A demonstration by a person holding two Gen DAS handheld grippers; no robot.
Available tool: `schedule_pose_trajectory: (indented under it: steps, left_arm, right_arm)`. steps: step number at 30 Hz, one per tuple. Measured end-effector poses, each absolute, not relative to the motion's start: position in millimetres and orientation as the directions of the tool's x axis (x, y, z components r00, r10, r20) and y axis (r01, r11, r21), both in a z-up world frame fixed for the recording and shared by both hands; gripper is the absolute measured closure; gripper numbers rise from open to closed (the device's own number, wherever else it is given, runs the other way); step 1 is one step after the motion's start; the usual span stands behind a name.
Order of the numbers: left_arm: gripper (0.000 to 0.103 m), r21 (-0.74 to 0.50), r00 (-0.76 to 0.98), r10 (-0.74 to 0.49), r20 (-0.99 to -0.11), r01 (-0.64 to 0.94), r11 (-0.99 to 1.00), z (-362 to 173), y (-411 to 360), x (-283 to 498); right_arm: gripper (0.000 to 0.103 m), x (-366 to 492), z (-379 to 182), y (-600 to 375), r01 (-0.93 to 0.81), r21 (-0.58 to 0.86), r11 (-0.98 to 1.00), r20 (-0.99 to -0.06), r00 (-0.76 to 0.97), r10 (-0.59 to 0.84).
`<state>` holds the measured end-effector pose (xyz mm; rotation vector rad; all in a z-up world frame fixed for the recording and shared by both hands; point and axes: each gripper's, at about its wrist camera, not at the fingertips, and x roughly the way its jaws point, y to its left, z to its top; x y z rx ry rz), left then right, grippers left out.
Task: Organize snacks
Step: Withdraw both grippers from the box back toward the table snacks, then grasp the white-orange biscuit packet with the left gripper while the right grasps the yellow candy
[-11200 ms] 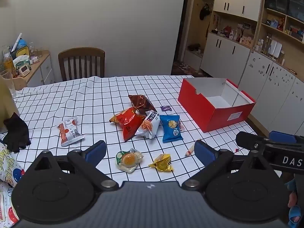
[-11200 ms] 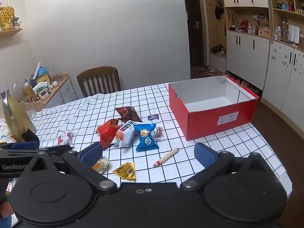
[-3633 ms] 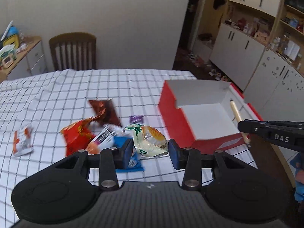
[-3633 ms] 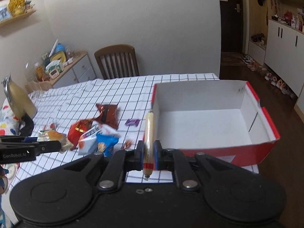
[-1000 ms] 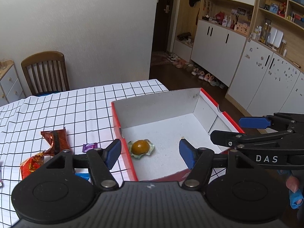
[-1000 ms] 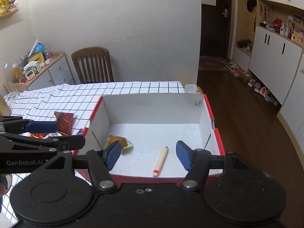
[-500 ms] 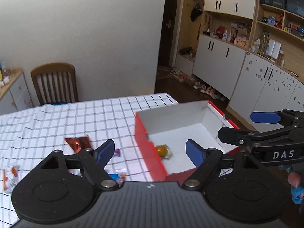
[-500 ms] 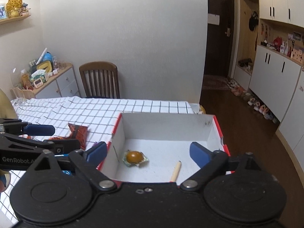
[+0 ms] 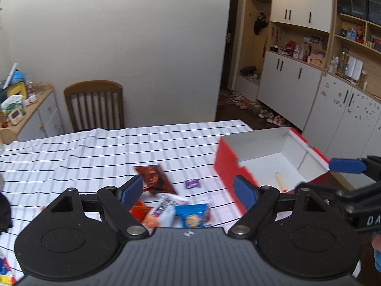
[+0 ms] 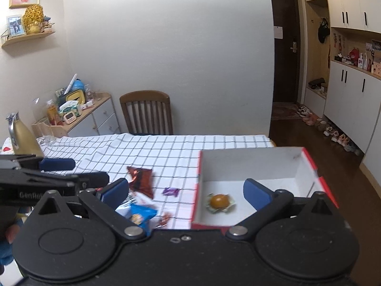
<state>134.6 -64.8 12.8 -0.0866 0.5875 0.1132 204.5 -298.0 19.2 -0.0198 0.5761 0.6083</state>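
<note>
A red box with a white inside [image 9: 295,140] [image 10: 307,159] stands at the table's right end. In it lie a yolk snack in a clear wrapper [image 10: 219,201] and a thin sausage stick [image 9: 279,181]. On the checked cloth lie a brown foil pack [image 9: 154,178] [image 10: 141,178], a small purple candy [image 9: 192,183] [image 10: 170,191], a blue cookie pack [image 9: 192,217] [image 10: 140,215], a white pack [image 9: 164,208] and a red pack [image 9: 139,211]. My left gripper [image 9: 188,191] is open and empty above the snack pile. My right gripper [image 10: 185,194] is open and empty above the box's left wall.
A wooden chair [image 9: 94,104] [image 10: 146,112] stands at the table's far side. A side cabinet with clutter [image 10: 78,116] is at the far left. A gold bottle [image 10: 20,138] stands at the table's left. White cupboards [image 9: 297,88] line the right wall.
Both grippers have pulled back and to the left, away from the box. The snack pile has come into view under them. Both stay open and empty.
</note>
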Motion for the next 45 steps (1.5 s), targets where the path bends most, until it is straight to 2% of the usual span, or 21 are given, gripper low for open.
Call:
schedule_pose_trajectory:
  steps: [26,37,45]
  left_arm:
    - [0.02,-0.034,0.712,0.265,-0.65,-0.375,0.926,-48.8,101.7,108.4]
    - [0.02,-0.042,0.565,0.284,-0.775,-0.494,0.868,-98.6,168.4,139.9]
    - [0.02,-0.057,0.499,0.263,-0.826,-0.537,0.842,-123.5,198.3,159.4]
  right_arm:
    - [0.0,129.2,-46.8,-177.4,-0.59,0.137,0.795,-0.631,0.567,0.529]
    - [0.0,132.6,-76.2,-146.8,-0.603,0.103,0.791,-0.697,0.524,0.49]
    - [0.002,134.0,-100.4,-130.1,-0.616,0.086,0.783,-0.749,0.478,0.458]
